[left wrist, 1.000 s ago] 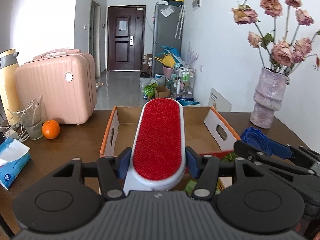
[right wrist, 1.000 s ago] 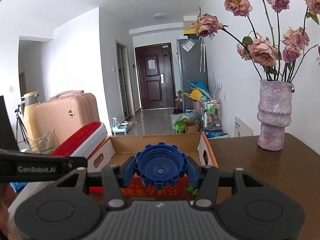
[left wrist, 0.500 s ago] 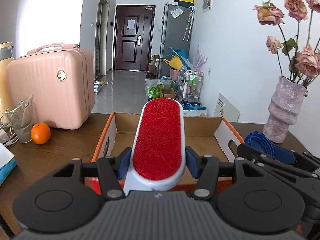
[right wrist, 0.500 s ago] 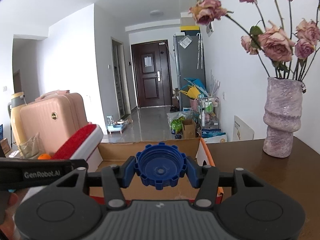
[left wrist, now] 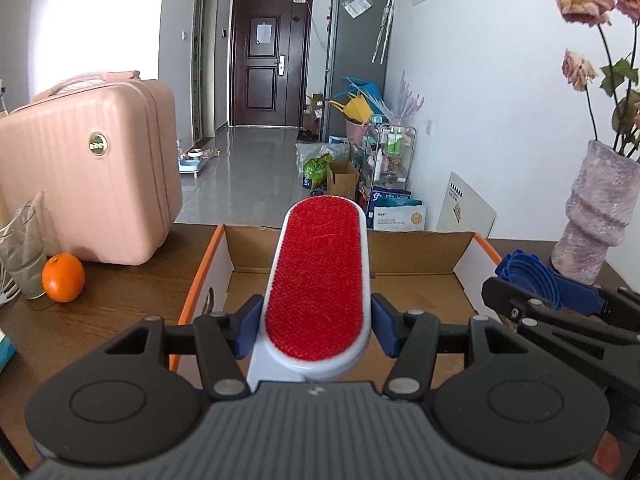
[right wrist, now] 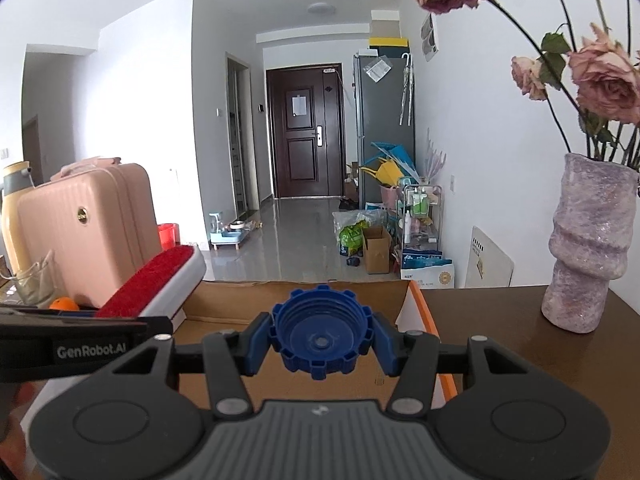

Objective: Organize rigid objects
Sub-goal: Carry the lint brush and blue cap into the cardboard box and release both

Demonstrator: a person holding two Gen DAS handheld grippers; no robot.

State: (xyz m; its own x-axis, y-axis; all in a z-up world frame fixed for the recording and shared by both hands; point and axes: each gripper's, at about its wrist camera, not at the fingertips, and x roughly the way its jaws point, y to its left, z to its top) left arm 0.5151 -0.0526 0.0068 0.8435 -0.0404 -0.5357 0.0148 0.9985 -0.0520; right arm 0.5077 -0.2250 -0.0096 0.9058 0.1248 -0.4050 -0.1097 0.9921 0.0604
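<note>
My left gripper [left wrist: 317, 328] is shut on a white lint brush with a red pad [left wrist: 320, 276], held over the open cardboard box [left wrist: 420, 248]. The brush also shows at the left in the right wrist view [right wrist: 156, 280]. My right gripper [right wrist: 322, 340] is shut on a blue ridged cap [right wrist: 322, 334], held above the box [right wrist: 416, 304] near its right side. The cap and right gripper show at the right in the left wrist view [left wrist: 528, 280]. The box floor looks bare where I can see it.
A pink suitcase [left wrist: 88, 168], an orange [left wrist: 63, 278] and a glass [left wrist: 22, 256] stand left of the box on the brown table [left wrist: 132, 292]. A purple vase with dried roses [right wrist: 592, 240] stands to the right. Beyond the table lie a hallway and door.
Both grippers have moved forward, so they now hang over the box. The box looks closer and larger in both views. Both grips are unchanged.
</note>
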